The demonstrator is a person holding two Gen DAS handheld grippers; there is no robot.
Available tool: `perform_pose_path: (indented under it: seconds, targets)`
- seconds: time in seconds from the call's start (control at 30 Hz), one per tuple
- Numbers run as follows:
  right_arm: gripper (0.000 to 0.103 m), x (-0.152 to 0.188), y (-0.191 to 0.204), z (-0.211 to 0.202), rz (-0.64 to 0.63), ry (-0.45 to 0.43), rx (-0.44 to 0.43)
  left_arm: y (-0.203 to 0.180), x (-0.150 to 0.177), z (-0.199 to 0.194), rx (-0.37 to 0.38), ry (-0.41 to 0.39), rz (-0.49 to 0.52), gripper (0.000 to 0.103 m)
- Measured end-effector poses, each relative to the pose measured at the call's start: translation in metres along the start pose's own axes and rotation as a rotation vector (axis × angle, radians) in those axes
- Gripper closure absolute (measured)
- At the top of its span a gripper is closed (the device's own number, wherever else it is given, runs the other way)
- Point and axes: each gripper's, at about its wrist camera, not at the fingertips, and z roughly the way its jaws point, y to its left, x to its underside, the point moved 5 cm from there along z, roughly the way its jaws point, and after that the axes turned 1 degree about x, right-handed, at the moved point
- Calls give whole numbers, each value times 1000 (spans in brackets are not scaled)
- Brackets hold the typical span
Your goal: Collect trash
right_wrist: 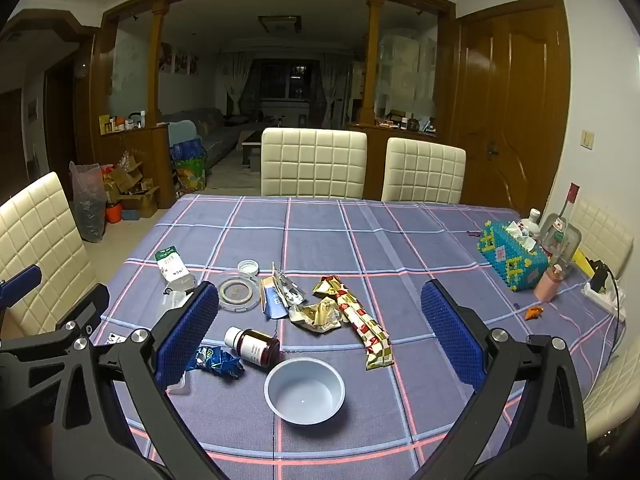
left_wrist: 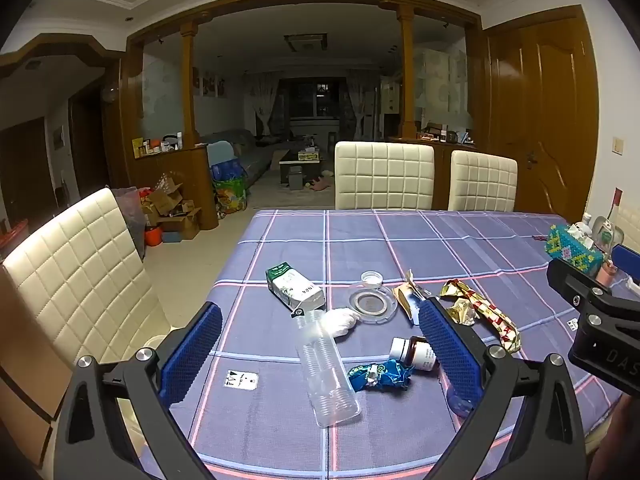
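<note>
Left gripper [left_wrist: 320,344]: we hold it above the near edge of the table, jaws spread wide, nothing clamped.
Right gripper [right_wrist: 320,328]: ours too, jaws spread wide and empty, hovering over the trash.
Table [left_wrist: 460,240]: covered in a purple checked cloth.
Plastic cup stack [left_wrist: 326,368]: lying on its side between our left jaws, on the cloth.
Milk carton [left_wrist: 294,286]: lying flat beyond the cups.
Crumpled tissue [left_wrist: 339,322]: touching the cup stack.
Glass ashtray [left_wrist: 372,303]: just beside the tissue.
Brown pill bottle [right_wrist: 253,346]: on its side, beside the blue wrapper [right_wrist: 216,360].
Gold-and-red wrappers [right_wrist: 352,316]: strewn mid-table.
Grey bowl [right_wrist: 305,390]: upright, nearest us.
Beaded tissue box [right_wrist: 514,258]: far right, well apart from the trash.
</note>
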Motion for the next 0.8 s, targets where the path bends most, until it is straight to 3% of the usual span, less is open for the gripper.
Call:
perform_pose_path:
  seconds: [0.8]
  targets:
    - [3,0,0,0,0,4,-1,0,-1,0,2,-3,-5,7]
